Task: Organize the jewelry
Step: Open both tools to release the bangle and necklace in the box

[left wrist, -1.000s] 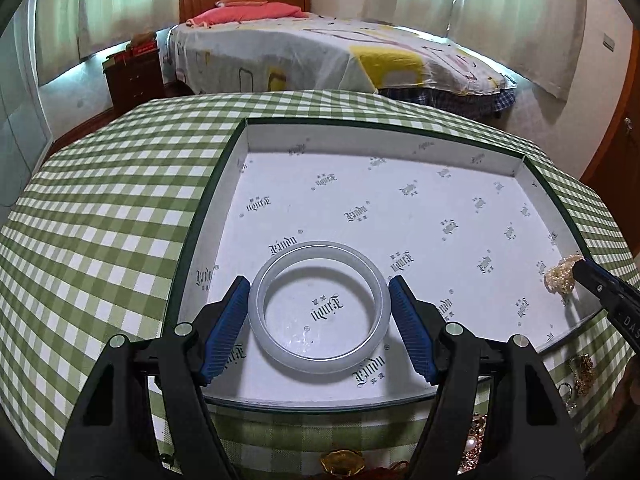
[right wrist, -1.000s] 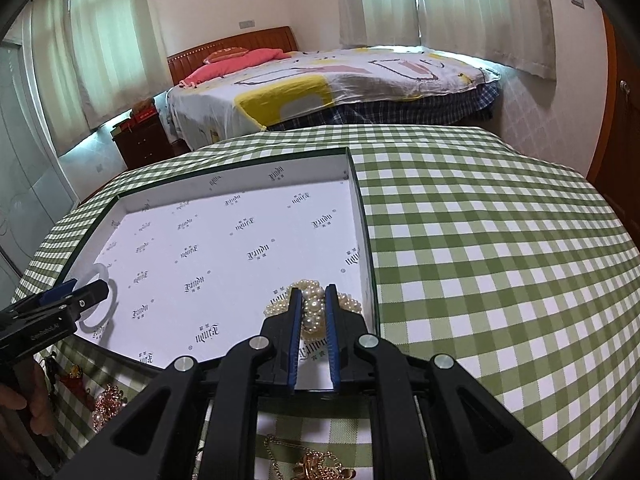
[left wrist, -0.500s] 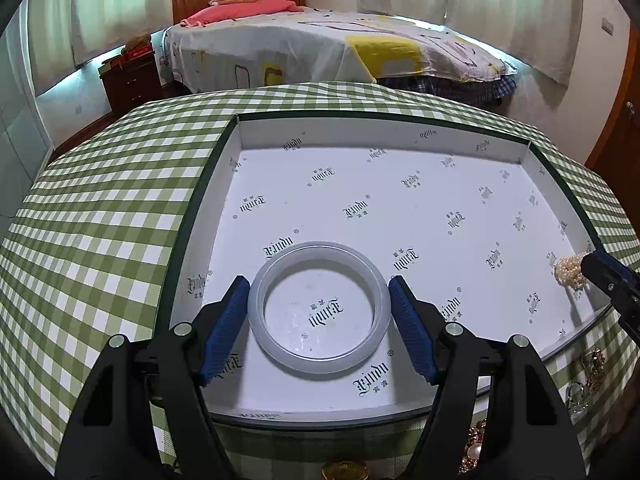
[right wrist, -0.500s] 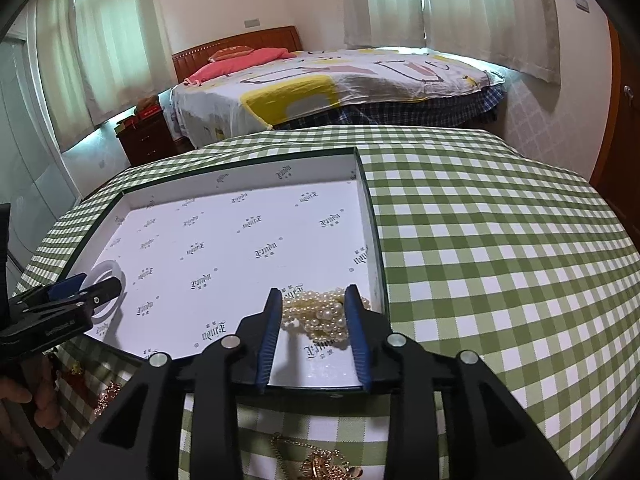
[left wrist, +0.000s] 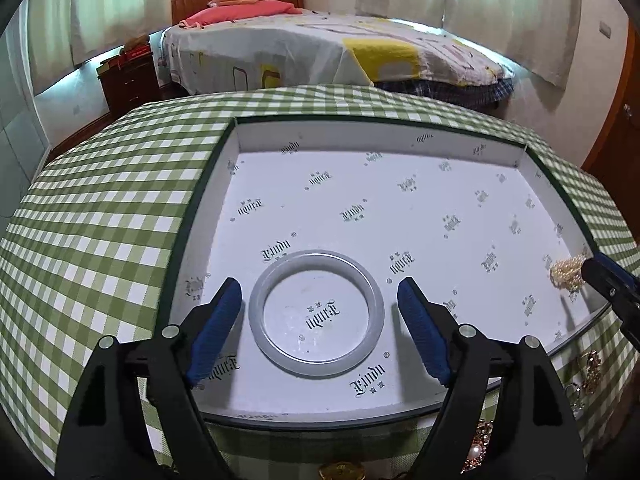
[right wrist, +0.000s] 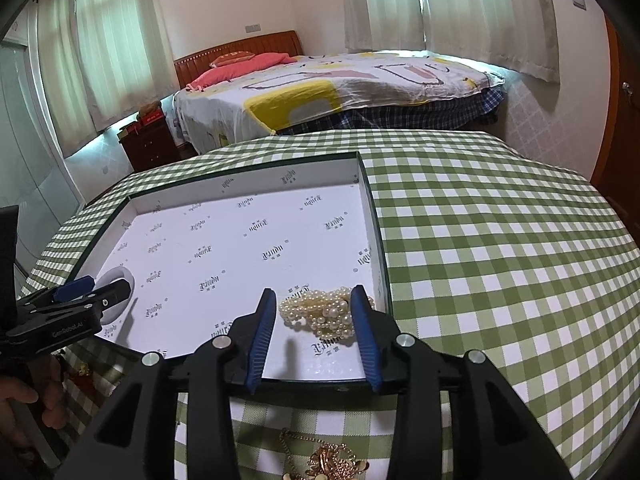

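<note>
A pale jade bangle (left wrist: 316, 314) lies flat in the near left of a white-lined box (left wrist: 376, 136). My left gripper (left wrist: 320, 300) is open, its blue pads either side of the bangle and clear of it. A heap of cream pearls (right wrist: 320, 312) lies in the box's near right corner (right wrist: 374, 216). My right gripper (right wrist: 314, 308) is open around the pearls, not pinching them. The pearls also show in the left wrist view (left wrist: 568, 274), and the bangle in the right wrist view (right wrist: 116, 292).
The box sits on a table with a green checked cloth (right wrist: 500, 248). Loose gold jewelry lies on the cloth in front of the box (right wrist: 332, 460), with more pieces near its right front corner (left wrist: 588, 372). A bed (left wrist: 328, 52) stands behind the table.
Both grippers have opened: the left let go of the bangle, the right let go of the pearls. Both pieces now rest in the box, and the grippers have drawn back slightly.
</note>
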Demonstrator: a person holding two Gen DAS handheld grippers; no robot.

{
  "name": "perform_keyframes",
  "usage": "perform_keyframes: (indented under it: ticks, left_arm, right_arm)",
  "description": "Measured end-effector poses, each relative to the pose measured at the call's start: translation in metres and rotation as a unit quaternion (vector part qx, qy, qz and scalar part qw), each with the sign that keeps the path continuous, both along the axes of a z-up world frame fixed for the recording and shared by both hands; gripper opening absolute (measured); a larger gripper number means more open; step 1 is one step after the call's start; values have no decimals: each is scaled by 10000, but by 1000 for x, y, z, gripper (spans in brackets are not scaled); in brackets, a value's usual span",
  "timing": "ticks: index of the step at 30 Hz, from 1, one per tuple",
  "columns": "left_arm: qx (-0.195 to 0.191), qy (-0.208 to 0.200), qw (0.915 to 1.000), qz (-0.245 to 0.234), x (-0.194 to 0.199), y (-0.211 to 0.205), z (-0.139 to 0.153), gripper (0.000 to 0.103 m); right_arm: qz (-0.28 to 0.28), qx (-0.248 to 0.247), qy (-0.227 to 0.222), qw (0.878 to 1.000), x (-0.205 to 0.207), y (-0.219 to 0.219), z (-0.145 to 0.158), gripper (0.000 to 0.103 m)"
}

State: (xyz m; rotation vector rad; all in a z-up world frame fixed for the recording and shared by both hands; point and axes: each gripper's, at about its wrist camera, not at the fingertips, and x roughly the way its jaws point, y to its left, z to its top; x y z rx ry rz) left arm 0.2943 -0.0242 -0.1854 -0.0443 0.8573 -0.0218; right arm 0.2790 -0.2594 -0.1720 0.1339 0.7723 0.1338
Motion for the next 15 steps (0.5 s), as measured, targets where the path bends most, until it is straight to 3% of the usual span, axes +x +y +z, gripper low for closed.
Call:
perform_keyframes:
  ticks: [15]
  left_arm:
    - [103,-924,9956,96,-76,2,53,79]
  right_arm:
    - [-55,-119,-438,9990,-64,8,36,43]
